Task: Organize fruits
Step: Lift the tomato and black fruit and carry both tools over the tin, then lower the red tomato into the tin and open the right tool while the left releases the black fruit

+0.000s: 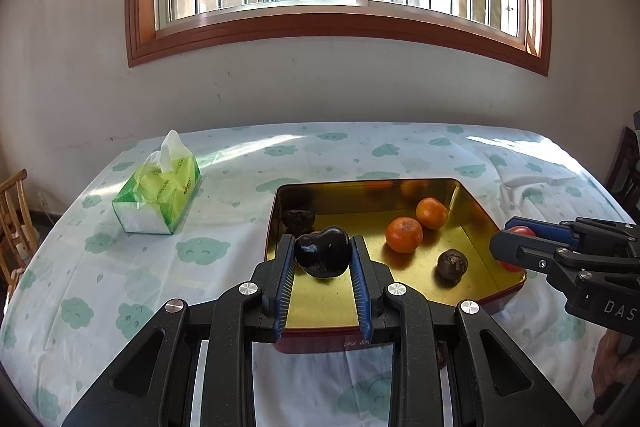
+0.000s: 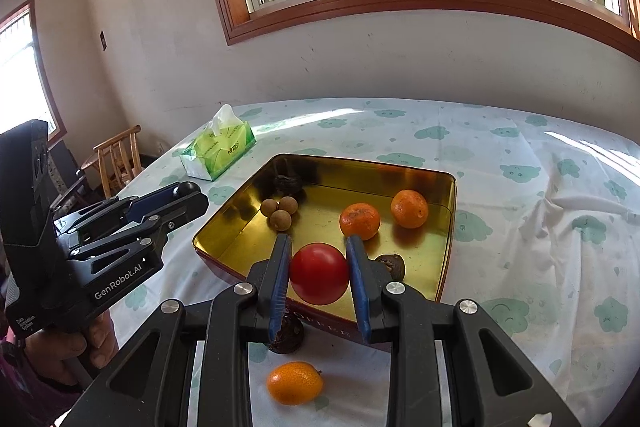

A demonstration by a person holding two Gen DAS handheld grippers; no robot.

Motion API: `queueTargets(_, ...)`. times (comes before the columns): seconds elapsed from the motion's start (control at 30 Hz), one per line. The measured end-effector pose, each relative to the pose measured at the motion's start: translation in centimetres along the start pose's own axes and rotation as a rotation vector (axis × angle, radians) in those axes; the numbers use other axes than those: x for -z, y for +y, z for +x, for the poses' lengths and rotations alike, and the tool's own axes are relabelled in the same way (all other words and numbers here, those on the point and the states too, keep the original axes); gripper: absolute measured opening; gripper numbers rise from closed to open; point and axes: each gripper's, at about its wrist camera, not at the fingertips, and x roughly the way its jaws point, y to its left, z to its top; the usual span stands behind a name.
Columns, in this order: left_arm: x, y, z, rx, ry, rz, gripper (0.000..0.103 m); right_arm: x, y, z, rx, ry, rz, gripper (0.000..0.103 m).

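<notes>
A gold-lined tin tray [image 1: 472, 211] [image 2: 224, 227] sits on the table. It holds two oranges [image 1: 404, 235] [image 2: 409, 209], dark wrinkled fruits [image 1: 452, 265] and small brown longans [image 2: 279, 213]. My left gripper [image 1: 323, 251] is shut on a dark glossy fruit [image 1: 323, 255] and holds it over the tray's near left part. My right gripper [image 2: 319, 261] is shut on a red tomato [image 2: 319, 273] over the tray's near edge; it shows in the left wrist view [image 1: 516, 247] too. A kumquat [image 2: 295, 383] and a dark fruit [image 2: 288, 337] lie on the cloth in front of the tray.
A green tissue pack [image 1: 158, 193] [image 2: 218, 149] stands left of the tray. The table has a white cloth with green cloud prints [image 2: 520, 227]. A wooden chair [image 2: 118, 157] stands at the table's left end. A wall with a window is behind.
</notes>
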Motion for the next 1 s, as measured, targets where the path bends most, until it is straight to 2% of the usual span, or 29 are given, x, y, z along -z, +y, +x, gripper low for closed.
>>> queueTargets(1.0,-0.7,0.3,4.8,0.007,0.037,0.005,0.028,-0.6,-1.6,4.0,-0.007,0.04,0.03,0.026)
